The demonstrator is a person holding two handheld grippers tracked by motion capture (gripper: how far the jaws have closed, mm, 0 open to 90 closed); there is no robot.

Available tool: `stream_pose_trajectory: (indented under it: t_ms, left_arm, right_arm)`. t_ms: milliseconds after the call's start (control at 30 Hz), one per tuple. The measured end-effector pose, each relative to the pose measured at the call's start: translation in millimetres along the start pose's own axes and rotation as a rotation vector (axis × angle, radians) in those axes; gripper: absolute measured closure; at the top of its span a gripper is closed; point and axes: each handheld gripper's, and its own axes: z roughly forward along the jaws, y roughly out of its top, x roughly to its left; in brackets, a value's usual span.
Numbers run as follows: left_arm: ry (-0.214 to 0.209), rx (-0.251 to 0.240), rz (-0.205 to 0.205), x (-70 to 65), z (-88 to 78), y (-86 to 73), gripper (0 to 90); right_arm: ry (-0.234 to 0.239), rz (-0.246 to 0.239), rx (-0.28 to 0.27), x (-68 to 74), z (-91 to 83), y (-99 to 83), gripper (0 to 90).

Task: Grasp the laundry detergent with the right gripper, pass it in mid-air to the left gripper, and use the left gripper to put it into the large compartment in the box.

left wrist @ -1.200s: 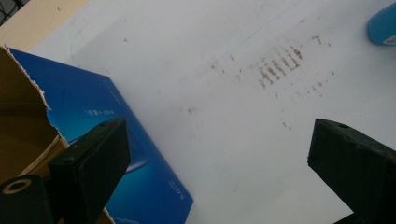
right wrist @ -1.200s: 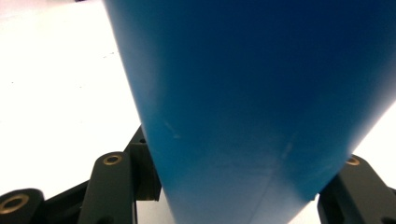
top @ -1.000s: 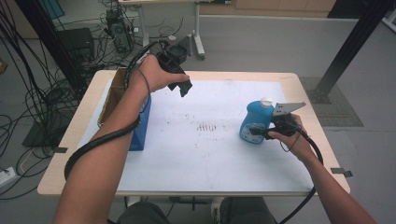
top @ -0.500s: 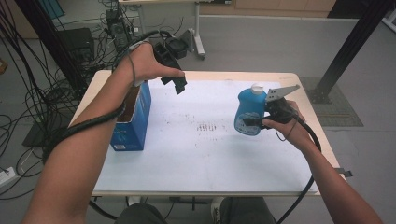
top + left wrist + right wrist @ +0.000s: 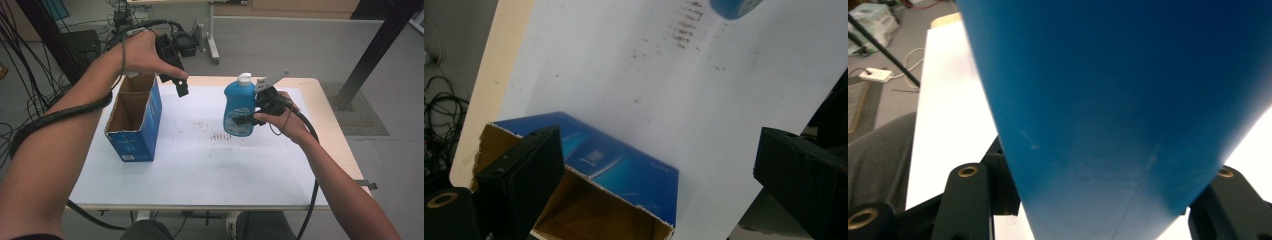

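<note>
A blue bottle point(image 5: 239, 107) with a white cap hangs upright above the middle right of the white-topped table point(image 5: 200, 165). My right gripper point(image 5: 246, 119) is shut on its lower body from the right. In the right gripper view the bottle's blue wall point(image 5: 1108, 100) sits between both jaws of that gripper point(image 5: 1098, 175). An open blue cardboard box point(image 5: 134, 130) stands on the table's left side. My left gripper point(image 5: 180, 89) hovers open just above and to the right of the box's far end, with nothing in it. In the left gripper view, its jaws point(image 5: 659, 137) stand wide over the box point(image 5: 624, 170).
Faint dark marks point(image 5: 220, 136) dot the sheet below the bottle. Cables and gear point(image 5: 75, 40) crowd the floor at the back left. A desk leg point(image 5: 212, 30) stands behind the table, and a black post point(image 5: 372, 47) rises at the back right.
My right gripper has lifted the bottle off the table and carried it left toward the centre. My left hand has risen, uncovering the open box.
</note>
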Motion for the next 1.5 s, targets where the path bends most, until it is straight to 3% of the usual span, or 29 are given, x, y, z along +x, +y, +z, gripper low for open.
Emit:
stream_pose_trajectory:
  t_ms: [233, 500, 933, 1500]
  left_arm:
    - [-0.031, 0.006, 0.082, -4.4, -7.7, 6.6, 6.6]
    - [-0.054, 0.034, 0.156, -10.8, -10.9, 15.0, 6.4]
    - [-0.088, 0.063, 0.232, -21.0, -5.5, 27.9, 6.3]
    - [-0.111, 0.079, 0.287, -33.3, 8.6, 37.0, 6.3]
  right_arm:
    - [0.094, -0.053, 0.012, 4.5, 29.5, 19.0, 42.7]
    - [0.168, -0.118, 0.010, 15.1, 52.3, 39.5, 42.8]
    - [0.222, -0.200, 0.011, 31.9, 66.9, 58.7, 42.8]
    - [0.254, -0.246, -0.016, 43.7, 67.2, 68.1, 42.8]
